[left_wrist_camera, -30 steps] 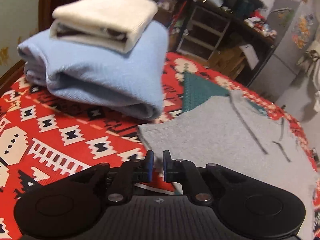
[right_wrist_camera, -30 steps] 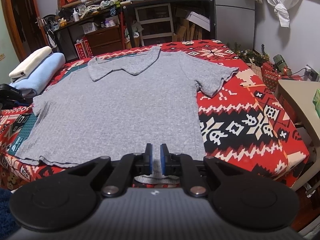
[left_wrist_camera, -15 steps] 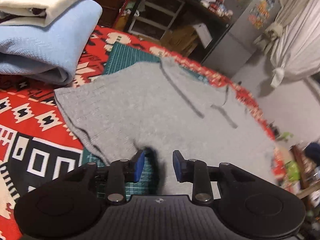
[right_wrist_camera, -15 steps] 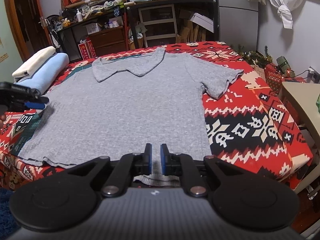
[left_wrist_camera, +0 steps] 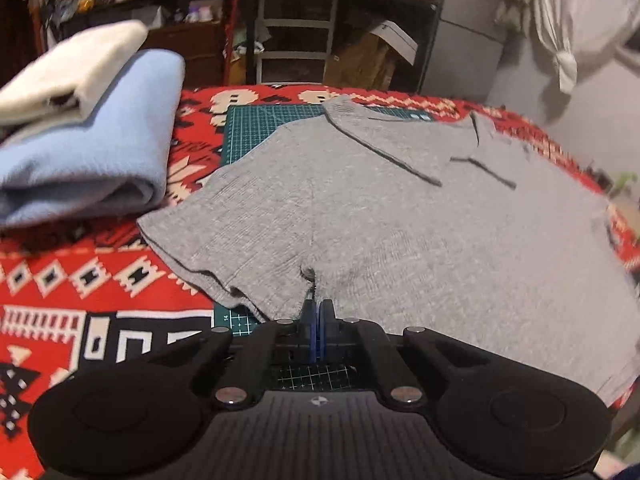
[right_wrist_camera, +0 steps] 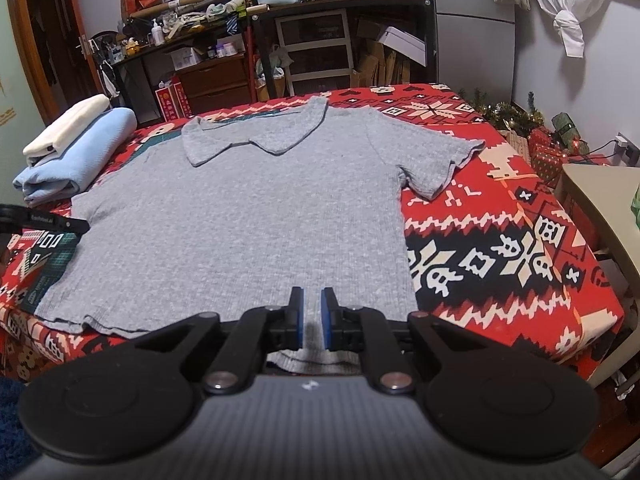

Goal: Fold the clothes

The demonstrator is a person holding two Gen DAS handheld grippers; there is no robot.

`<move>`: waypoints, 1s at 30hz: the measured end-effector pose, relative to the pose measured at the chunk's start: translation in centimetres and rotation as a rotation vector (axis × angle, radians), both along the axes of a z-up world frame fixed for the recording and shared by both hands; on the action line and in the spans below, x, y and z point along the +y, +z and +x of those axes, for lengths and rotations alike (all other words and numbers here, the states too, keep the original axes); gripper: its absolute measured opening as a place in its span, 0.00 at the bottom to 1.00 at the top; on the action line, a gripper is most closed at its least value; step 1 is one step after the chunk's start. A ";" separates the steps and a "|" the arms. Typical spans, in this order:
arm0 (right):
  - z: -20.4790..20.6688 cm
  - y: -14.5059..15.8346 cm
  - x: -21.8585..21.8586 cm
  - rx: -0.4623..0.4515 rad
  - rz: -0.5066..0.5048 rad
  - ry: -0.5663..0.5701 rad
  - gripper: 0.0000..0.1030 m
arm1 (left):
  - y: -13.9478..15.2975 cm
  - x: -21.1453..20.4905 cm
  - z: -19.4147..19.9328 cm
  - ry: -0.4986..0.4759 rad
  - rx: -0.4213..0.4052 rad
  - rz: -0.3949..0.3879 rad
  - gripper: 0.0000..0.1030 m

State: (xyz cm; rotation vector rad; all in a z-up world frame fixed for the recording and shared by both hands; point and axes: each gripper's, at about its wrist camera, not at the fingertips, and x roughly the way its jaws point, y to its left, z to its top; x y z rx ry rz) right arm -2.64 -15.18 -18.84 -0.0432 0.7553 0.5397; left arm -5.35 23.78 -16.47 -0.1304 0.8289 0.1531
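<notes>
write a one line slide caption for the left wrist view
Left tool shut on the grey shirt at its underarm, folded clothes stacked alongside.

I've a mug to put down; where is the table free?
Free: patterned cloth right of the grey shirt, up to the table's right edge. Crowded: the folded stack and left gripper fill the left.

Green cutting mat (left_wrist_camera: pixel 256 128) on patterned blanket (right_wrist_camera: pixel 500 248).

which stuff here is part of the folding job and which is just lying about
In the job:
- grey polo shirt, spread flat
- left tongs, pinching its underarm edge
- right tongs, gripping its hem

Lying about:
- folded blue and cream stack
- green cutting mat
- cluttered shelves
- wrapped gifts
</notes>
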 end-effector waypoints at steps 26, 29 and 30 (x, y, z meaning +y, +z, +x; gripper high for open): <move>3.8 -2.8 1.8 -0.036 -0.076 0.015 0.13 | -1.1 -1.6 -1.4 -0.117 -0.119 0.038 0.09; 2.9 -2.9 1.2 -0.050 -0.091 0.030 0.13 | -0.9 -1.5 -1.8 -0.111 -0.110 0.050 0.09; 2.7 -2.8 1.1 -0.051 -0.098 0.033 0.13 | -0.8 -1.4 -1.9 -0.109 -0.107 0.053 0.09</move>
